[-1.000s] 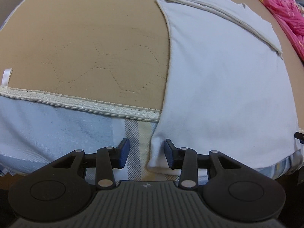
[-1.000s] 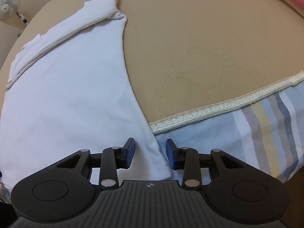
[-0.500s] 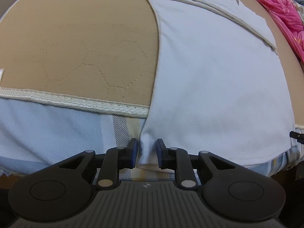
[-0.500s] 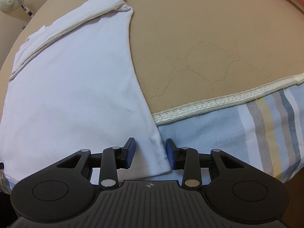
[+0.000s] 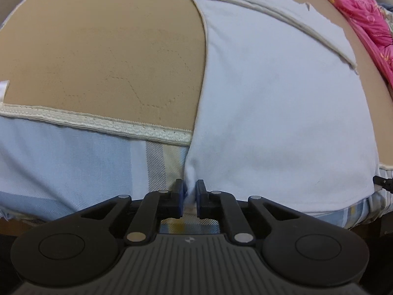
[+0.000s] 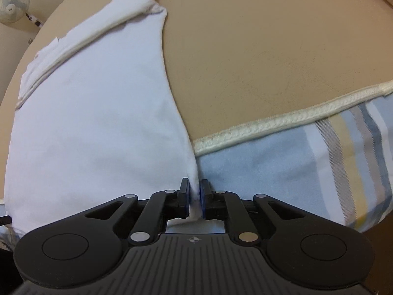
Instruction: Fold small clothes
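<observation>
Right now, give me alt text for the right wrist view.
The right hand-held gripper is shut on the near corner of a white cotton garment, lying flat on a tan quilted mat over a blue striped sheet.

matt white cotton garment (image 5: 282, 113), quilted tan cover (image 5: 98, 49)

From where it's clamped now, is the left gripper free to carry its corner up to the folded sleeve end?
Probably yes. The left gripper is shut on the white garment at a near corner, and nothing lies on the cloth between it and the far sleeve fold.
</observation>
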A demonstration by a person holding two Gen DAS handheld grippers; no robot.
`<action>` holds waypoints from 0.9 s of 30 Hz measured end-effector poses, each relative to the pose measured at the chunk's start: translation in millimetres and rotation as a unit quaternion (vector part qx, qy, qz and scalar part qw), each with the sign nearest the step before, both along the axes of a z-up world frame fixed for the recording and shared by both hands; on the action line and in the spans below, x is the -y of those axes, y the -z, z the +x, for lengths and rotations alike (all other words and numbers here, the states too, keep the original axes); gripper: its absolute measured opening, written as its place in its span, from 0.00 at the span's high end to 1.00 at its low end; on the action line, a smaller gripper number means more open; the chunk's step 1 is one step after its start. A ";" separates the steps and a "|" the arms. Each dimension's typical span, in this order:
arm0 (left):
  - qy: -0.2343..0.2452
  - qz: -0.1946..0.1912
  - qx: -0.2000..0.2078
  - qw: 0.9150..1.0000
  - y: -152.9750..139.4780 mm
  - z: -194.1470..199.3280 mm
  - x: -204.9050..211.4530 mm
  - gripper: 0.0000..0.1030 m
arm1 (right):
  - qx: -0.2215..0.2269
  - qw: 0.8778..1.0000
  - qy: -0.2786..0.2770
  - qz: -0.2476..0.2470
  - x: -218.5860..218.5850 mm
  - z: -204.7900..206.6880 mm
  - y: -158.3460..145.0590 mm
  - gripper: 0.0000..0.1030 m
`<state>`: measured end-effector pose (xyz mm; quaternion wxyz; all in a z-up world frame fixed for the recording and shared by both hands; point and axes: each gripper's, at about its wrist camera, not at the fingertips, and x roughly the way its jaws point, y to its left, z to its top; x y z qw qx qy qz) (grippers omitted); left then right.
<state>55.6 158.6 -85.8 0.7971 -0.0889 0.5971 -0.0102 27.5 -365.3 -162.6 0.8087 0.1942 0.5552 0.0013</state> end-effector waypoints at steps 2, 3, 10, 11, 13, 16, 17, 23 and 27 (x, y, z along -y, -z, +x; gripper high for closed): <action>0.001 0.002 0.000 1.000 -0.4 0.1 1.1 0.90 | 0.001 1.000 -0.008 -0.006 -3.6 0.7 0.0 0.89; 0.000 0.003 -0.001 1.000 -1.1 0.1 1.1 0.90 | 0.002 1.000 -0.009 -0.008 -4.6 0.9 0.1 0.89; -0.013 -0.004 -0.004 1.000 3.6 0.1 -2.8 0.85 | 0.006 1.000 -0.010 -0.007 -4.1 2.1 1.3 0.89; -0.016 -0.006 -0.005 1.000 3.5 -0.6 -3.3 0.85 | 0.006 1.000 -0.009 -0.006 -4.6 0.1 0.4 0.89; -0.016 -0.005 -0.005 1.000 4.9 -0.2 -3.8 0.85 | 0.005 1.000 -0.008 -0.006 -4.2 -4.5 -0.7 0.89; -0.008 0.004 -0.005 1.000 6.0 1.4 -1.8 0.85 | 0.003 1.000 -0.008 -0.007 -5.0 -3.0 0.3 0.88; -0.006 0.007 -0.004 1.000 6.6 1.9 -0.5 0.85 | 0.003 1.000 -0.012 -0.010 -6.4 -2.3 0.6 0.87; 0.007 0.023 0.007 1.000 3.4 -0.5 5.3 0.92 | 0.009 0.999 -0.025 -0.025 -15.3 -0.6 -0.3 0.90; 0.017 0.031 0.035 0.999 -10.9 -3.3 6.3 0.93 | 0.054 0.998 -0.012 -0.015 -13.5 -6.3 -14.7 0.94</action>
